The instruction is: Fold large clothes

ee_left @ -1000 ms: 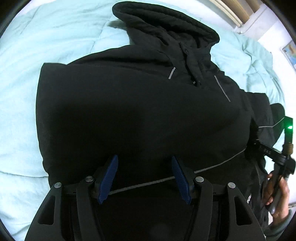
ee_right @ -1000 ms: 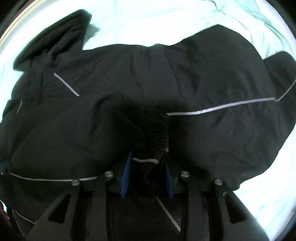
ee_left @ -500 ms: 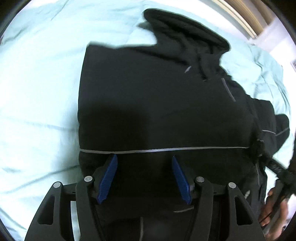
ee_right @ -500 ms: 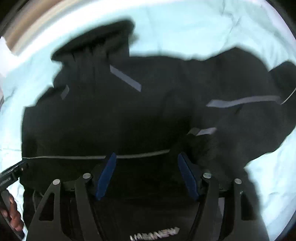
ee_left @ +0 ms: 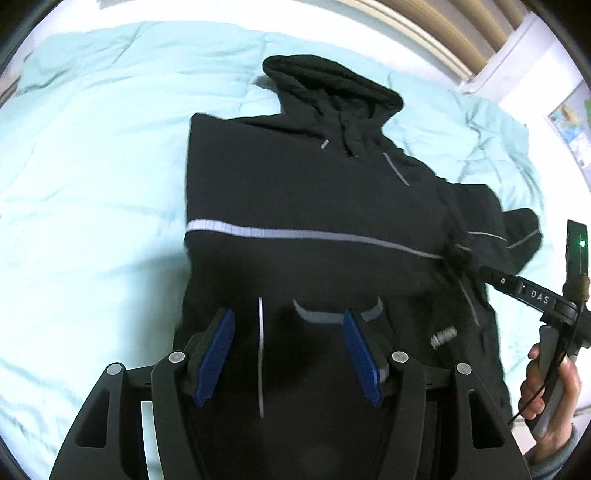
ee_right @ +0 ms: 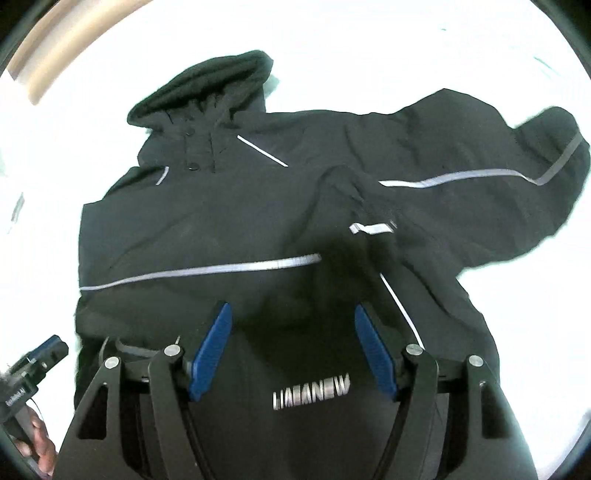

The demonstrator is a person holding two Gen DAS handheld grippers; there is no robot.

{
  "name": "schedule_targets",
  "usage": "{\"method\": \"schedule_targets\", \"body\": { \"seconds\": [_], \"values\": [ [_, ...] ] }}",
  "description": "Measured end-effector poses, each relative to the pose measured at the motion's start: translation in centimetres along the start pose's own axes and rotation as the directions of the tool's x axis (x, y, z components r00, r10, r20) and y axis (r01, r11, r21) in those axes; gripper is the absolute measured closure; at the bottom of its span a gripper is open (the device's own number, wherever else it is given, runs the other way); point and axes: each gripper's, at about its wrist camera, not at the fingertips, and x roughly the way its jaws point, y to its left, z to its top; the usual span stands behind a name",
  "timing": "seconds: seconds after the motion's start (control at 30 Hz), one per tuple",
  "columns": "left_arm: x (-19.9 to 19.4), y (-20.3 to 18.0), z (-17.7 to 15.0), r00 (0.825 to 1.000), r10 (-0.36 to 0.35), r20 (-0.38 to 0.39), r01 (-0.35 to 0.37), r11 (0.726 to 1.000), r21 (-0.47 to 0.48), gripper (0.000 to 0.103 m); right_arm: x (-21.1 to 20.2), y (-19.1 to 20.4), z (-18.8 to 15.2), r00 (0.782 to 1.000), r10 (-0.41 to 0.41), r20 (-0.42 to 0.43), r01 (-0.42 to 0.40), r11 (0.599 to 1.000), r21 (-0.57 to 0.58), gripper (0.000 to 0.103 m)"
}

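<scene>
Left gripper (ee_left: pixel 288 350): lower centre of the left wrist view, black frame with two blue ribbed pads; jaws spread, nothing pinched, black cloth below the gap.
Right gripper (ee_right: pixel 291 350): lower centre of the right wrist view, same build; jaws spread wide and empty, above a silver chest logo (ee_right: pixel 311 396) whose letters are blurred.
Task item: one black hooded jacket with grey reflective stripes (ee_left: pixel 314 206), lying flat on a pale mint quilted bedspread (ee_left: pixel 92 166).
Position: centre of both views, filling most of the right wrist view.
Long axis: runs bottom to top of frame; hem nearest the grippers, hood (ee_left: pixel 332 88) farthest, pointing to the upper centre.
Sleeves: one folded in across the body; the other (ee_right: pixel 517 166) spread toward the right edge.
Count: one jacket, two grippers, two hands seen in part.
Cut off: hem hidden behind the gripper frames; person's right hand (ee_left: pixel 550 387) clipped at lower right, left hand (ee_right: pixel 37 443) at lower left.
Hard to make out: bedspread overexposed to white in the right wrist view.
Far: beige slats (ee_left: pixel 443 33), upper right.
</scene>
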Motion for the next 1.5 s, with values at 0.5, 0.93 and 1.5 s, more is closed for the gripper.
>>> {"method": "schedule_targets", "body": {
  "seconds": [0.5,0.93,1.5],
  "values": [
    [-5.7,-4.1,-8.2,0.997,-0.06,0.042,0.061,0.998,-0.008,0.04,-8.2,-10.9,-10.3,0.999,-0.028,-0.021,0.032,0.969,0.245,0.03],
    [-5.1,-13.0,-10.9,0.997,-0.027,0.067,0.038,0.985,-0.166,0.04,-10.5,-27.4,-4.6,0.997,-0.028,0.065,0.006,0.946,0.323,0.03],
    [-4.5,-17.5,-13.8,0.982,0.183,0.045,-0.159,0.935,-0.317,0.04,-5.3,-46.6,14.2,0.979,0.013,0.204,-0.094,0.914,0.395,0.021]
  ]
}}
